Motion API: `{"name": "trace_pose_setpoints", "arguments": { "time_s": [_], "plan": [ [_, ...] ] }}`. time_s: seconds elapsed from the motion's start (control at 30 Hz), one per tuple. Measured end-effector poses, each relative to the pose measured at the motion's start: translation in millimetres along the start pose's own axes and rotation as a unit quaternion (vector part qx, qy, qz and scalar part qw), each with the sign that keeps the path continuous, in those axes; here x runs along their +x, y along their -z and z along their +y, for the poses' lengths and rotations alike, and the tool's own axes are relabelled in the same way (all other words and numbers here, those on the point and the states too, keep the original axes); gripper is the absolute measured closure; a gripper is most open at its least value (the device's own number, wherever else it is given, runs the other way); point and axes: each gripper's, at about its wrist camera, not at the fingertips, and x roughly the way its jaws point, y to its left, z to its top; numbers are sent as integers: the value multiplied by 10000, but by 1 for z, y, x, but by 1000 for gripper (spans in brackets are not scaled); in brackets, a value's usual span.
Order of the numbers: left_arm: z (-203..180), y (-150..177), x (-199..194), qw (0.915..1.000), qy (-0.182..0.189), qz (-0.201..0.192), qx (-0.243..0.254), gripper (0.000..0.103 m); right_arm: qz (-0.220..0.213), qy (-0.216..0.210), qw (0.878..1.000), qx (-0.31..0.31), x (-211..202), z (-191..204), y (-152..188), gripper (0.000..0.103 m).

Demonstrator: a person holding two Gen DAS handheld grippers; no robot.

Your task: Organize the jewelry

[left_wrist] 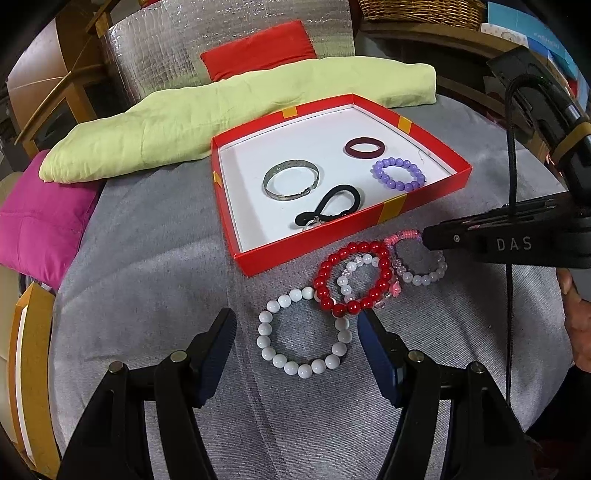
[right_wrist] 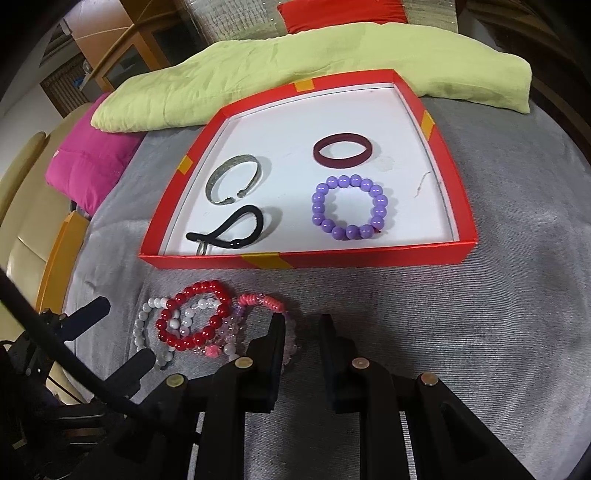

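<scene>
A red box (left_wrist: 258,260) (right_wrist: 369,258) with a white floor holds a silver bangle (left_wrist: 271,184), a black hair tie (left_wrist: 354,194), a maroon band (left_wrist: 364,147) and a purple bead bracelet (right_wrist: 347,206). On the grey cloth in front lie a white bead bracelet (left_wrist: 264,341), a red bead bracelet (left_wrist: 325,293) (right_wrist: 177,341), a pink coil tie (right_wrist: 258,300) and a pale bead bracelet (left_wrist: 421,278). My left gripper (left_wrist: 297,321) (right_wrist: 116,336) is open astride the white bracelet. My right gripper (right_wrist: 302,321) (left_wrist: 424,236) stands slightly open, its left finger over the pale bracelet.
A green pillow (left_wrist: 184,122), a magenta cushion (left_wrist: 40,225) and a red cushion (left_wrist: 258,48) lie behind and left of the box. A wicker basket (left_wrist: 421,11) sits at the back right. A person's hand (left_wrist: 576,321) shows at the right edge.
</scene>
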Motion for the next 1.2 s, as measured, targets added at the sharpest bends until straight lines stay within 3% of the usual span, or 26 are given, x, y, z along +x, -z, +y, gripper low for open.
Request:
{"name": "trace_pose_setpoints", "arguments": {
  "time_s": [0.3, 0.43, 0.6, 0.8, 1.2],
  "plan": [
    [5, 3, 0, 10000, -62, 41, -38, 34, -38, 195, 9993, -311, 7, 13, 2, 80],
    [7, 3, 1, 9999, -87, 61, -62, 34, -133, 483, 9964, -679, 10, 24, 6, 80],
    [9, 3, 4, 9999, -94, 96, -84, 34, -261, 738, 9923, -956, 11, 31, 8, 92],
    [16, 3, 9, 9996, -12, 159, -212, 34, -298, 670, 9943, -780, 3, 19, 9, 94],
    [24, -4, 21, 9958, 638, 210, -626, 34, -352, 437, 9982, -190, -13, -19, 3, 94]
  ]
}}
